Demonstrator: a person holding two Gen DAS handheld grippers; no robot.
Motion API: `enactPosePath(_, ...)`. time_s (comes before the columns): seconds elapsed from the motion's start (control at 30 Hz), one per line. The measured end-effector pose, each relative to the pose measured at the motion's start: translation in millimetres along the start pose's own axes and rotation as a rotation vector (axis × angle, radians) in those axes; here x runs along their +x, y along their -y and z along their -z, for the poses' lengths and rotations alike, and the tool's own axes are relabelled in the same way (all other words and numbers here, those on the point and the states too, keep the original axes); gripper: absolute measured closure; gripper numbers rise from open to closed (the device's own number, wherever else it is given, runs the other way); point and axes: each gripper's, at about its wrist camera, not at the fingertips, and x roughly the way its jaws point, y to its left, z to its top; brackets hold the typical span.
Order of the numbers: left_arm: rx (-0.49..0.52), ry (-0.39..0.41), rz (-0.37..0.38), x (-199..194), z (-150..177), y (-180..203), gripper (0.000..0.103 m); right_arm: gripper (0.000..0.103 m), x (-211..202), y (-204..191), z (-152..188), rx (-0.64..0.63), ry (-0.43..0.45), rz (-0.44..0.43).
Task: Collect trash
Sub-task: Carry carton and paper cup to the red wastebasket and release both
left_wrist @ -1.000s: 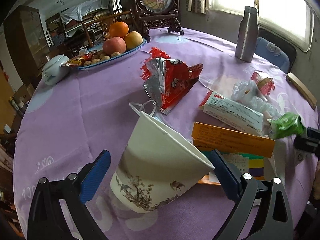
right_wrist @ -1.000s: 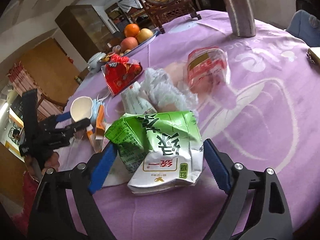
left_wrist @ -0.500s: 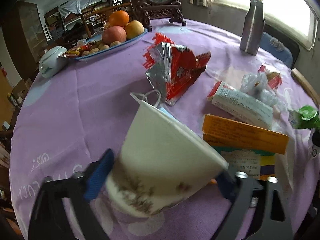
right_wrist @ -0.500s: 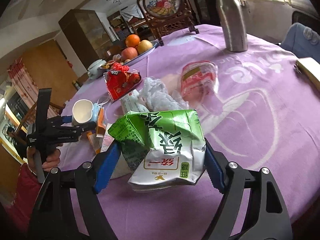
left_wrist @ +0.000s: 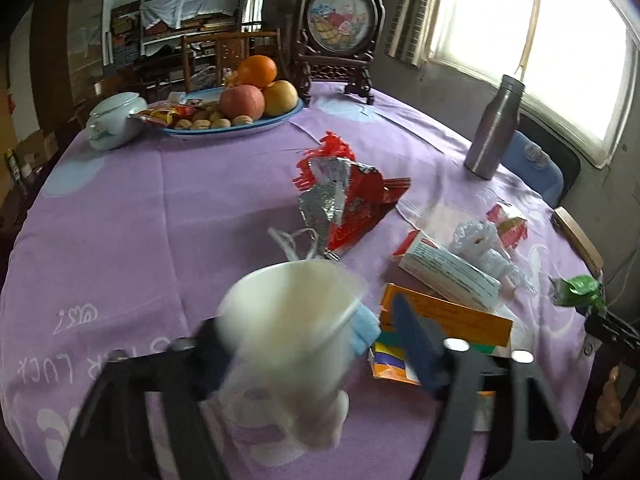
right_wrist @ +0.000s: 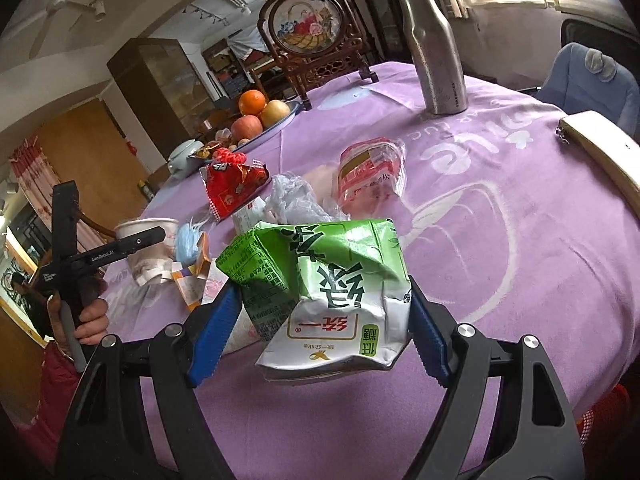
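Paper cup (left_wrist: 288,320) tilted, mouth up and away — green carton (right_wrist: 332,292) crosswise.

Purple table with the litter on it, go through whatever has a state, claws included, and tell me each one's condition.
White paper cup: gripped, off the cloth, tilted.
Green crushed drink carton: crumpled, gripped.
Left claw: jaws closing on the cup.
Right claw: clamped on the carton.
Red foil snack bag: torn open, lying on the cloth.
Steel bottle: upright, capped.
Orange cardboard box: lying flat.
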Motion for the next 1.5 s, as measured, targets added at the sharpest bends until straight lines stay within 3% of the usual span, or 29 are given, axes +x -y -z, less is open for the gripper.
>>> enactPosePath(0.13, 0.016, -0.018, -0.030, 8, 1, 2, 0.025, 0.026, -2, -2, 4, -0.013, -0.003, 0.005)
enactPosePath(0.3, -0.040, -0.065, -0.023, 15, 3, -12, 0.026, 0.026, -4, 0, 5, -0.006, -0.002, 0.001)
enactPosePath(0.43, -0.055, -0.065, -0.009, 12, 5, -14, 0.036, 0.026, -5, 5, 7, 0.008, -0.003, 0.006)
enactPosePath(0.5, -0.038, -0.036, -0.040, 5, 7, -9, 0.037, 0.026, -7, 8, 8, 0.015, -0.001, 0.006)
enactPosePath(0.63, -0.048, 0.034, -0.020, -15, 10, -5, 0.037, 0.026, -15, 14, 8, 0.034, 0.020, 0.001)
enactPosePath(0.77, -0.098, 0.104, 0.039, -40, 17, -6, 0.037, 0.026, -25, 18, 6, 0.049, 0.038, -0.015)
enactPosePath(0.93, -0.150, 0.117, 0.101, -54, 26, -2, 0.036, 0.026, -52, 23, 7, 0.044, 0.084, -0.009)
enactPosePath(1.27, -0.059, 0.127, 0.149, -76, 36, 60, 0.036, 0.026, -118, 70, 28, 0.114, 0.170, 0.055)
enactPosePath(1.5, 0.015, 0.138, 0.221, -89, 39, 117, 0.036, 0.026, -176, 116, 50, 0.151, 0.224, 0.177)
